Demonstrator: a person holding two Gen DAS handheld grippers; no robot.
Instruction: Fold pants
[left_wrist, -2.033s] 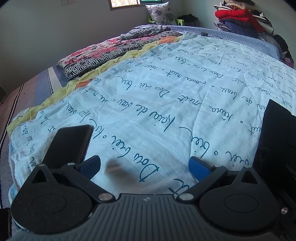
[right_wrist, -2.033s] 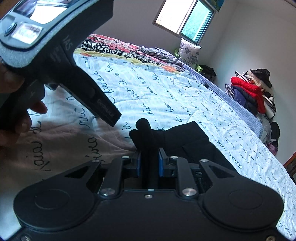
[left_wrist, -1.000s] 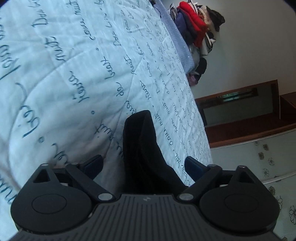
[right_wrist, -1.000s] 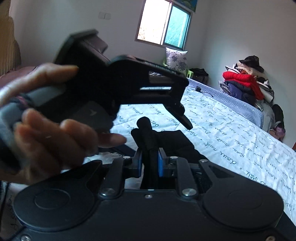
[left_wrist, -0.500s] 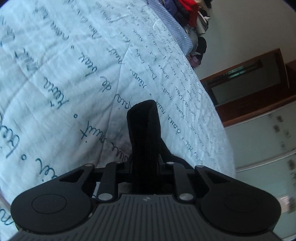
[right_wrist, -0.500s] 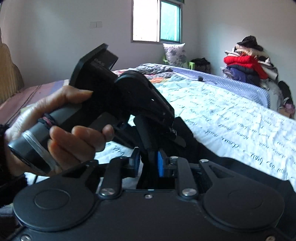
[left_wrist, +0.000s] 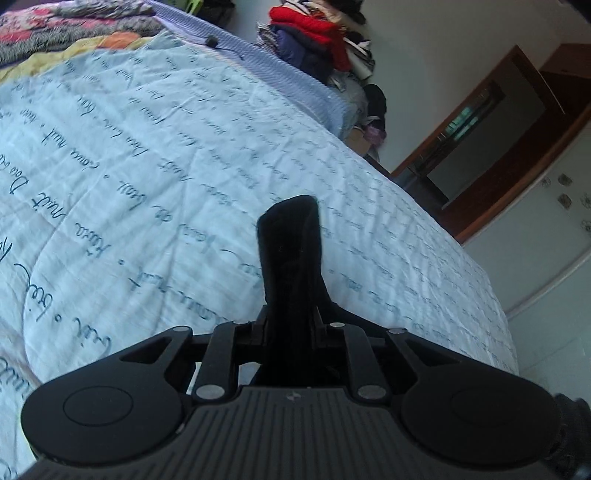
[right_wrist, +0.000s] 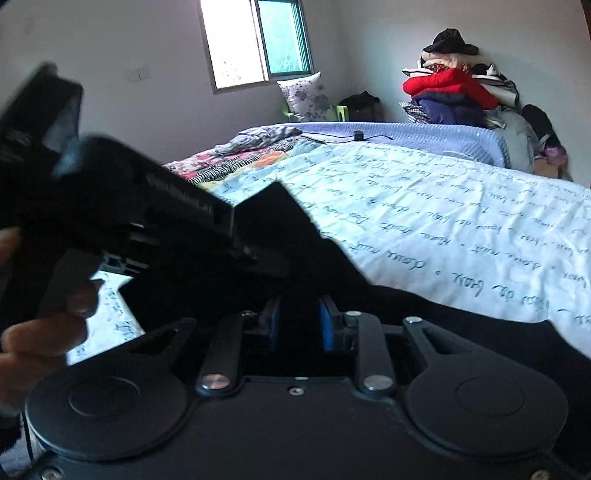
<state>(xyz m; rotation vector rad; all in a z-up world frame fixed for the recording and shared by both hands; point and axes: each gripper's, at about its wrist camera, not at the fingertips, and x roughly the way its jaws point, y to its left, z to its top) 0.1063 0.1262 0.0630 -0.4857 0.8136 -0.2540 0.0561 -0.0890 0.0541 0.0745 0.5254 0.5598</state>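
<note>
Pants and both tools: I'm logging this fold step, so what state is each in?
Pants: black, bunched, pinched at two places, lifted off the quilt.
Left tool: shut on the pants.
Right tool: shut on the pants.
Window: partly slid open.

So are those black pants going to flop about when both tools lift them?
Probably floppy: the black fabric pants sag between grips. Yet the bunched end stands upright past the left tool, so likely thickish cloth. Both the left tool and the right tool pinch folds firmly; slipping seems unlikely.
</note>
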